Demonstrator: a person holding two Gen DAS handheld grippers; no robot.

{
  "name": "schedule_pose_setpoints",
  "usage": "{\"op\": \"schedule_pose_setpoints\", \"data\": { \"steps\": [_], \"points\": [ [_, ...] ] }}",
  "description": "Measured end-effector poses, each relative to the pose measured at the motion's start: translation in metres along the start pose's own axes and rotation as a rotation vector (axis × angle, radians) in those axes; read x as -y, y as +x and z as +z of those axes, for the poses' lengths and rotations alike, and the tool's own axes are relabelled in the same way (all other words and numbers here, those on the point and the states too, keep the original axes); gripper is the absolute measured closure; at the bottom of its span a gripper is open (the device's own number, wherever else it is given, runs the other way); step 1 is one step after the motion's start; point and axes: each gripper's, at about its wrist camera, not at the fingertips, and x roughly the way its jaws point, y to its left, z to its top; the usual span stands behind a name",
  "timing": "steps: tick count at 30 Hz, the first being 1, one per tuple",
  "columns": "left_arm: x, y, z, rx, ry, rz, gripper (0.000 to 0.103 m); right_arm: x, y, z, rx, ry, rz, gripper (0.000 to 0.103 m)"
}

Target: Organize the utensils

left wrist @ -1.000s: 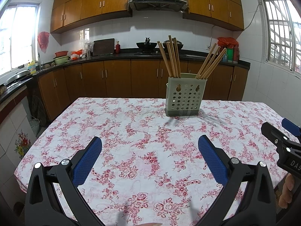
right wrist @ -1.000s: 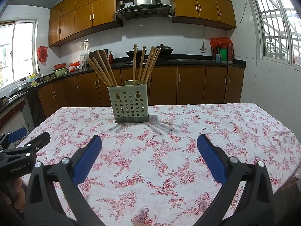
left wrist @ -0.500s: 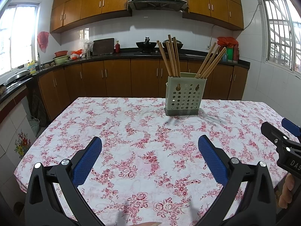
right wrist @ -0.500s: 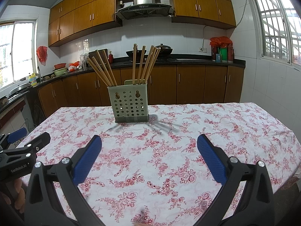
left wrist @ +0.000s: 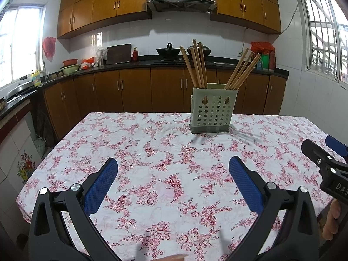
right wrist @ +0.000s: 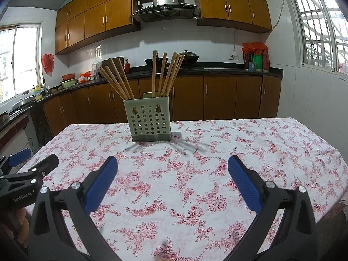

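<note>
A pale green perforated utensil holder (left wrist: 210, 111) (right wrist: 150, 119) stands upright on the far half of the table. Several wooden chopsticks (left wrist: 196, 64) lean out of its left compartment and several more (left wrist: 242, 69) out of its right one; the right wrist view shows the same two bunches (right wrist: 116, 80) (right wrist: 167, 74). My left gripper (left wrist: 173, 175) hovers open over the near part of the table, nothing between its blue pads. My right gripper (right wrist: 173, 175) is likewise open and empty. Each gripper appears at the edge of the other's view (left wrist: 326, 163) (right wrist: 26, 169).
The table (left wrist: 152, 152) wears a white cloth with red flowers and reaches to edges at left, right and front. Behind it run wooden cabinets and a dark counter (left wrist: 130, 64) with pots, bowls and bottles. A person's fingers (left wrist: 331, 221) show at the lower right.
</note>
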Motion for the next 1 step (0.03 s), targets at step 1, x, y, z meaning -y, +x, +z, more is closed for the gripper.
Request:
{"op": "schedule_pose_setpoints", "data": {
  "steps": [1],
  "points": [
    [-0.0001,0.0,0.0,0.0,0.0,-0.001,0.002,0.0001,0.0,0.0,0.0,0.0,0.0,0.004]
  ]
}}
